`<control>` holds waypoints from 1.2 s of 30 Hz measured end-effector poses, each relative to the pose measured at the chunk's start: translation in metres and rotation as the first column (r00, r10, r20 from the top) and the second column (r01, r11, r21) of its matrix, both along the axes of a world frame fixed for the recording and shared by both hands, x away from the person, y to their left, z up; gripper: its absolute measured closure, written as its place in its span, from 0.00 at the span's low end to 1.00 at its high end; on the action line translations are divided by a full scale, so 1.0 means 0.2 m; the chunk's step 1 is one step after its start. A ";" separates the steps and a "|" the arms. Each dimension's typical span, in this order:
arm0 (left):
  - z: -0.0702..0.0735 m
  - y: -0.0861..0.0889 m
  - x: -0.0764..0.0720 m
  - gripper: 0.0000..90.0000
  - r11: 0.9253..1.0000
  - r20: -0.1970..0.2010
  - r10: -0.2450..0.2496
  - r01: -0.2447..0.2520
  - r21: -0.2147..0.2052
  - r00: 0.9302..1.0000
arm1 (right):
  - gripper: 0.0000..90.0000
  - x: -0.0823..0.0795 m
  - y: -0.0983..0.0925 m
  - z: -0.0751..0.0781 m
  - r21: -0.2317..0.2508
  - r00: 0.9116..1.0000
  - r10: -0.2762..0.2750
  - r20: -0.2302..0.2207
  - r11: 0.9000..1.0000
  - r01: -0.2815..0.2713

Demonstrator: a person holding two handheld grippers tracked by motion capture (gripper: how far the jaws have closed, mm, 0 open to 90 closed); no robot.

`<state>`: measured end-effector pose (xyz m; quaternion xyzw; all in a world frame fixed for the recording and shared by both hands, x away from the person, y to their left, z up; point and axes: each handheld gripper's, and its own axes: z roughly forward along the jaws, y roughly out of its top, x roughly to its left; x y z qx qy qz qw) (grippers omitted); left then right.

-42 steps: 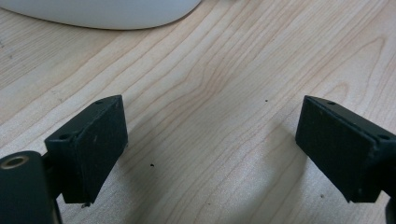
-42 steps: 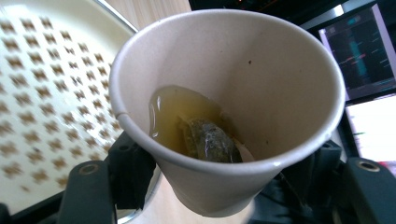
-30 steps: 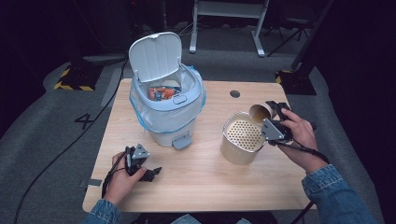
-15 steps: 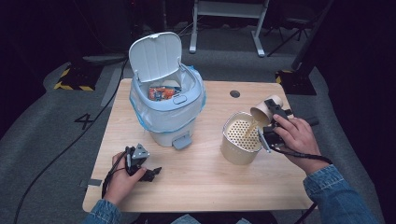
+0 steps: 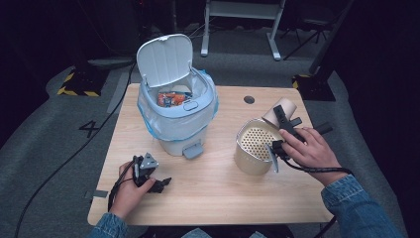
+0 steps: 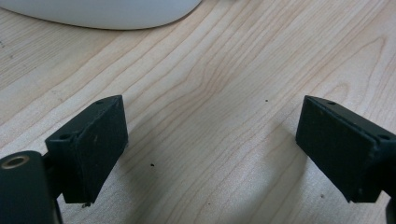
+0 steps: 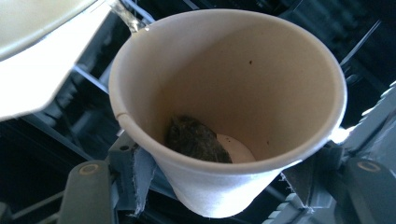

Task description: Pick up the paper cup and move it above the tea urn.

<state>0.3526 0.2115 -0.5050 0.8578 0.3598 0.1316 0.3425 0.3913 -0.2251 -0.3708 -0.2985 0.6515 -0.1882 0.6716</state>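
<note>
My right gripper (image 5: pixel 284 118) is shut on a tan paper cup (image 5: pixel 275 112), held tilted on its side over the far rim of a gold canister (image 5: pixel 246 161) with a perforated insert (image 5: pixel 255 141). In the right gripper view the cup (image 7: pixel 243 79) lies between the two jaws of my right gripper (image 7: pixel 219 191), its mouth facing the camera, with a dark wet clump (image 7: pixel 194 140) at its bottom. My left gripper (image 5: pixel 159 184) rests on the table at the front left, open. Bare wood lies between the wide-apart jaws of my left gripper (image 6: pixel 212 149).
A pale blue pedal bin (image 5: pixel 176 124) with its lid (image 5: pixel 164 59) up stands at the back left of the wooden table (image 5: pixel 213 198); it holds orange wrappers (image 5: pixel 171 97). Its white base (image 6: pixel 102 9) is just beyond the left gripper. A round cable hole (image 5: pixel 249 99) marks the far edge.
The right hand has drifted slightly toward the front and down with the cup, staying at the canister's rim. The left hand has kept still.
</note>
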 end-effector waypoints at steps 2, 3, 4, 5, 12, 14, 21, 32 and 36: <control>0.00 0.00 0.00 0.11 1.000 0.000 0.000 0.000 0.000 1.000 | 0.37 -0.01 0.02 -0.01 -0.049 0.999 0.009 0.033 0.999 -0.007; 0.00 0.00 0.00 0.11 1.000 0.000 0.000 0.000 0.000 1.000 | 0.37 -0.01 0.02 -0.02 -0.076 0.999 0.013 0.048 0.997 -0.009; 0.00 0.00 0.00 0.11 1.000 0.000 0.000 0.000 0.000 1.000 | 0.37 -0.02 0.03 -0.02 -0.095 0.998 0.018 0.060 0.995 -0.012; 0.00 0.00 0.00 0.11 1.000 0.000 0.000 0.000 0.000 1.000 | 0.37 -0.02 0.03 -0.03 -0.107 0.997 0.023 0.075 0.994 -0.014; 0.00 0.00 0.00 0.11 1.000 -0.001 -0.001 0.001 0.000 1.000 | 0.37 -0.03 0.06 -0.05 -0.223 0.987 0.051 0.152 0.975 -0.016; 0.00 0.00 0.00 0.11 1.000 0.000 -0.001 0.001 0.000 1.000 | 0.37 -0.03 0.07 -0.05 -0.248 0.983 0.056 0.176 0.969 -0.011; 0.00 0.00 0.00 0.11 1.000 -0.001 -0.001 0.001 0.000 1.000 | 0.38 -0.05 0.08 -0.04 -0.307 0.969 0.079 0.235 0.952 -0.003; 0.00 0.00 0.00 0.11 1.000 0.000 -0.002 0.002 0.002 1.000 | 0.38 -0.06 0.08 -0.01 -0.315 0.965 0.076 0.252 0.949 0.008; 0.00 0.00 0.00 0.10 1.000 0.001 -0.003 0.003 0.002 1.000 | 0.37 -0.05 0.07 0.00 -0.233 0.980 0.056 0.191 0.972 -0.010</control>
